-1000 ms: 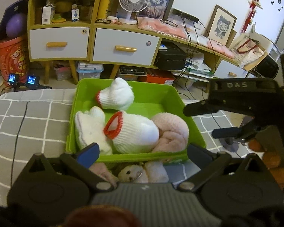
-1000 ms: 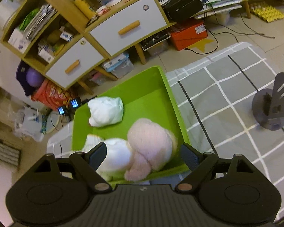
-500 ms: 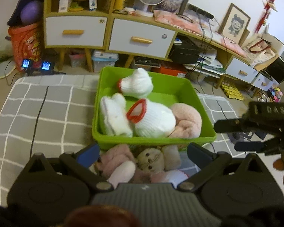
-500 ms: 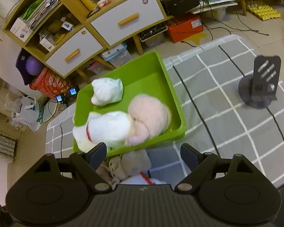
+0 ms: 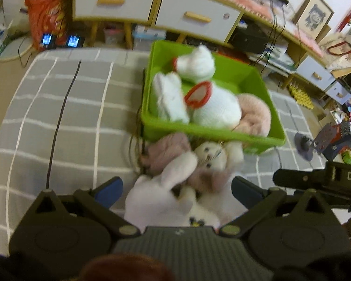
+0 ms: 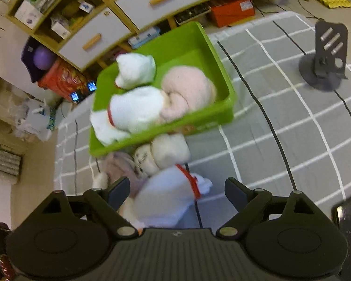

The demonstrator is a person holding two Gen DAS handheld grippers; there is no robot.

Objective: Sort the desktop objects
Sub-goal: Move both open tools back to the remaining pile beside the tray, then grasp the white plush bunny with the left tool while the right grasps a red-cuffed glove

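A green bin (image 5: 208, 134) stands on the grey checked cloth (image 5: 58, 117). It holds white knit pieces with red cuffs (image 5: 213, 107) and a pink fluffy roll (image 5: 255, 114). Against its near wall lies a pile: a cream plush toy (image 5: 210, 157), a pink fluffy piece (image 5: 166, 149) and a white cloth (image 5: 161, 201). My left gripper (image 5: 176, 192) hangs open over that pile. My right gripper (image 6: 177, 193) has its jaws opening above a white piece with red trim (image 6: 166, 194), which lies between the fingers without being pressed. The bin (image 6: 199, 121) sits just beyond.
A black phone stand (image 6: 325, 63) stands on the cloth at the right. Beyond the table's far edge is a wooden cabinet with white drawers (image 5: 194, 18) and floor clutter. The right gripper's body (image 5: 316, 180) reaches in at the left wrist view's right edge.
Both grippers have drawn back from the bin toward the near side. The pile in front of the bin has come into view between their fingers. The bin's contents stay put.
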